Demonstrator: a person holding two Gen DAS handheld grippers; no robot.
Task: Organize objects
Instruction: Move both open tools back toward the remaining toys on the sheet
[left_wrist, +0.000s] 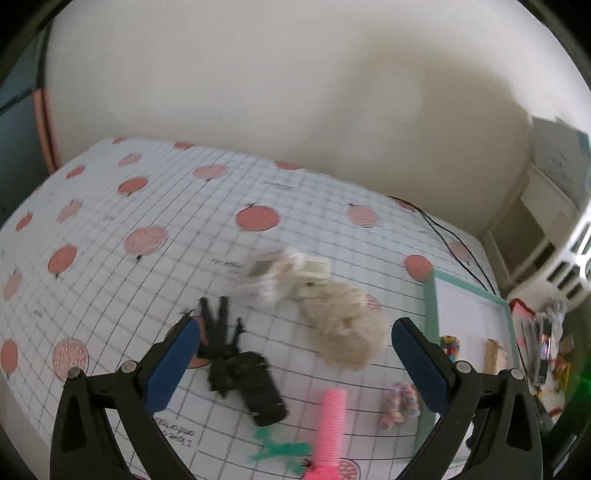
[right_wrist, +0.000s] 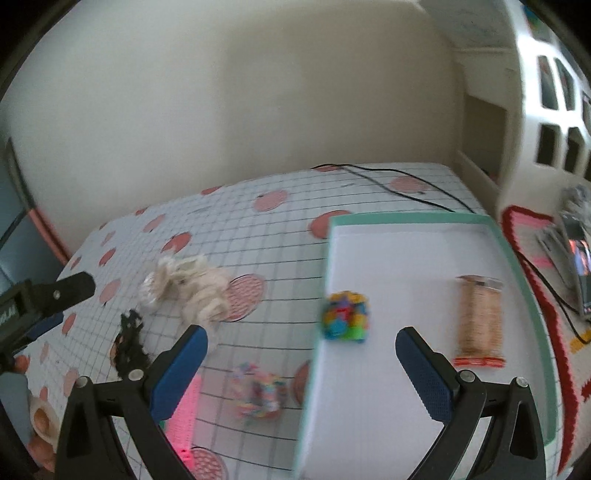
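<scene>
Loose hair accessories lie on a gridded tablecloth. A cream fluffy scrunchie sits mid-table with white clips behind it. Black hair clips lie nearer, beside a pink comb, a green clip and a pastel bead bundle. A teal-rimmed white tray holds a multicoloured bundle and a tan packet. My left gripper hangs open above the black clips and scrunchie. My right gripper hangs open over the tray's left edge.
A black cable runs across the table's far right corner. A white slatted basket and a shelf unit stand at the right. A red-edged mat with small items lies beside the tray. A cream wall rises behind.
</scene>
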